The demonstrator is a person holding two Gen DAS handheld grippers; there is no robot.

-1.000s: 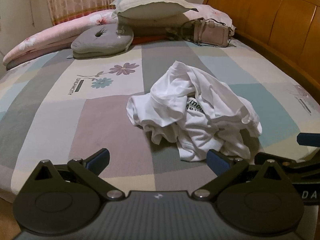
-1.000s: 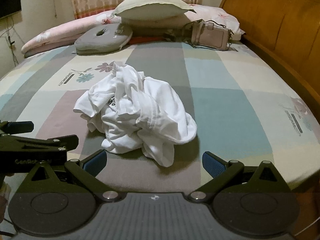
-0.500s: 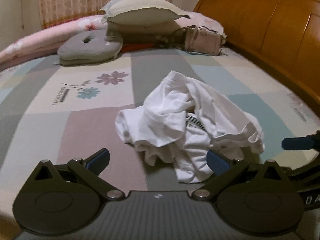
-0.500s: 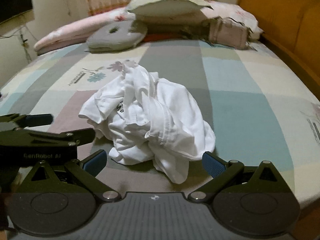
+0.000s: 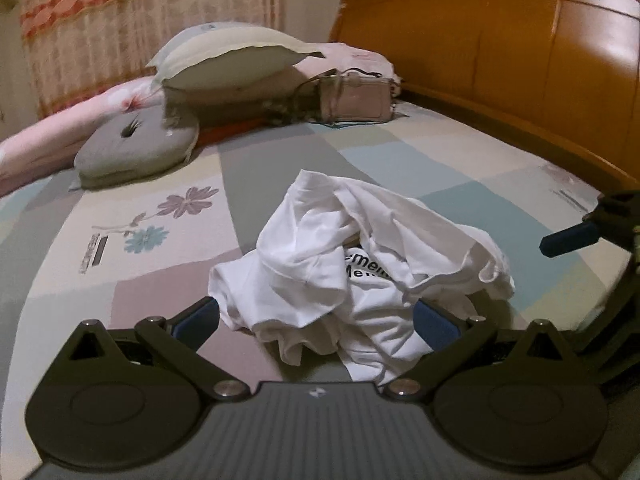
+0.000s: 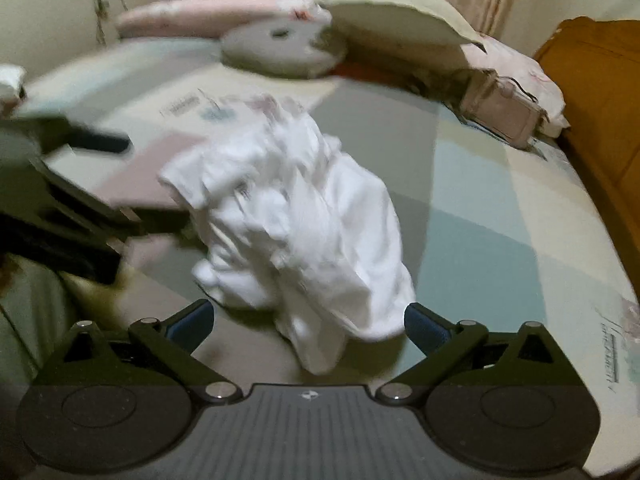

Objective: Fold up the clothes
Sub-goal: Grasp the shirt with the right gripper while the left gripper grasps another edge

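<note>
Grey cushion (image 5: 138, 154), pale pillow (image 5: 228, 58), pink handbag (image 5: 354, 98) lined along far edge of bed (image 5: 460, 168); nothing lies between grippers and garment. Patchwork sheet, wooden headboard (image 5: 500, 48) along right edge, patterned curtain (image 5: 140, 20) behind. White t-shirt (image 5: 352, 264) crumpled mid-bed, black print showing. Left gripper (image 5: 316, 320) spread wide, pads flanking near edge of shirt, gripping nothing. Right gripper (image 6: 308, 320) likewise agape, empty; its view is motion-blurred.
</note>
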